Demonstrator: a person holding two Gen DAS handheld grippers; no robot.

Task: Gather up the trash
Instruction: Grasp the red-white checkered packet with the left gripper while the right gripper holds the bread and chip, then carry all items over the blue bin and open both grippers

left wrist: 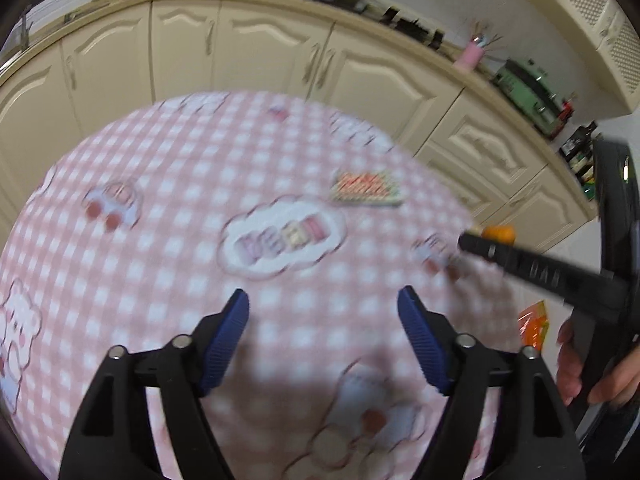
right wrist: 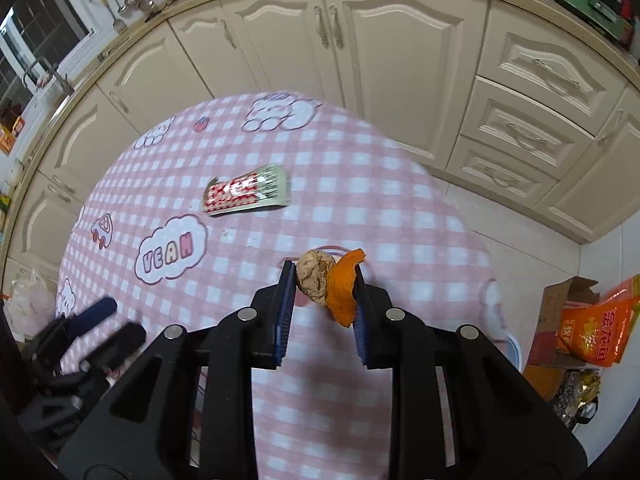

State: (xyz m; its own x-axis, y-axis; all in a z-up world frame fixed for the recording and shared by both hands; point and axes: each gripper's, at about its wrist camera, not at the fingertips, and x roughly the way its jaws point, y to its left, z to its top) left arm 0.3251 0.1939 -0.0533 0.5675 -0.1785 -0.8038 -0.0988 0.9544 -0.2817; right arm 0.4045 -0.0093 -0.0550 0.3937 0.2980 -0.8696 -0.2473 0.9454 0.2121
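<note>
My right gripper (right wrist: 323, 276) is shut on an orange peel (right wrist: 342, 294), its pale inner side (right wrist: 316, 278) turned left, and holds it above the pink checked tablecloth (right wrist: 360, 208). A red and green snack wrapper (right wrist: 246, 194) lies flat on the cloth, farther back and to the left. My left gripper (left wrist: 323, 300) hovers over the cloth (left wrist: 160, 184) with its blue pads wide apart and nothing between them. The same wrapper (left wrist: 366, 188) lies ahead of it, slightly right. The right gripper (left wrist: 476, 240) with the peel (left wrist: 498, 234) reaches in from the right there.
Cream kitchen cabinets (right wrist: 400, 40) curve behind the round table. On the floor to the right stand a cardboard box (right wrist: 560, 304) and an orange bag (right wrist: 596, 328). A white plastic bag (right wrist: 28, 304) sits at the left. A hand (left wrist: 576, 364) grips the right tool's handle.
</note>
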